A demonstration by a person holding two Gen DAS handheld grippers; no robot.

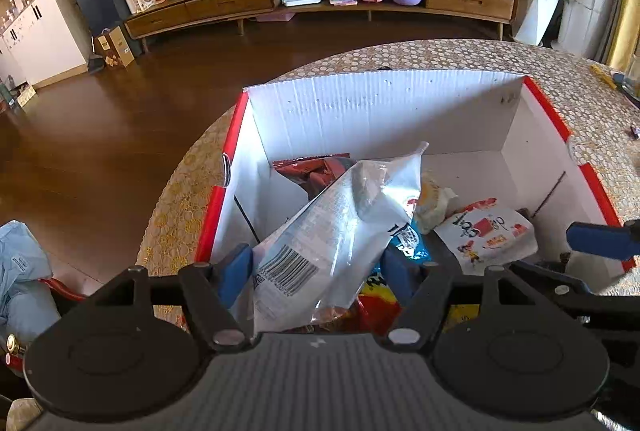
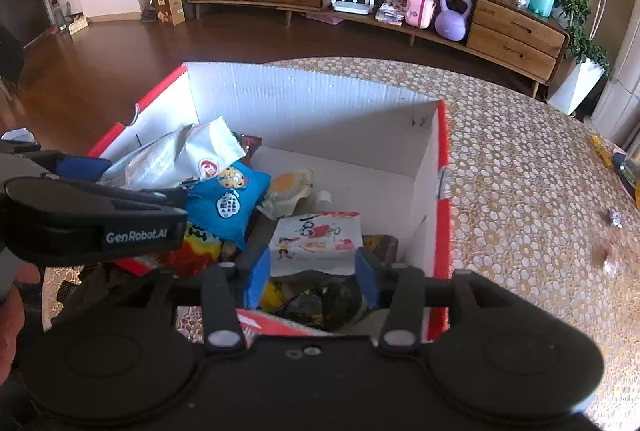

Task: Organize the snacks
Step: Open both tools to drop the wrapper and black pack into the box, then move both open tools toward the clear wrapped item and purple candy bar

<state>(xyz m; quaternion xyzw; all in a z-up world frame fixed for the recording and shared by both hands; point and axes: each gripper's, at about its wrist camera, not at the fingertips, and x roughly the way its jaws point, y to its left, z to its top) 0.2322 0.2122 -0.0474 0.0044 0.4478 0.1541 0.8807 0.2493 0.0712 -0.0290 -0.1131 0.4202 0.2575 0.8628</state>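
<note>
- my left tool [image 1: 316, 271] is spread, a silver snack bag [image 1: 336, 231] standing tilted between its blue pads without a firm pinch.
- my right tool [image 2: 312, 271] is parted too, a white printed packet [image 2: 316, 239] lying between its pads.
- both hover over the near end of the red-edged box [image 1: 400, 111].
- a blue packet [image 2: 232, 199] and a dark red packet [image 1: 312, 171] lie further in.
- the box sits on the patterned desk [image 2: 520, 191].
</note>
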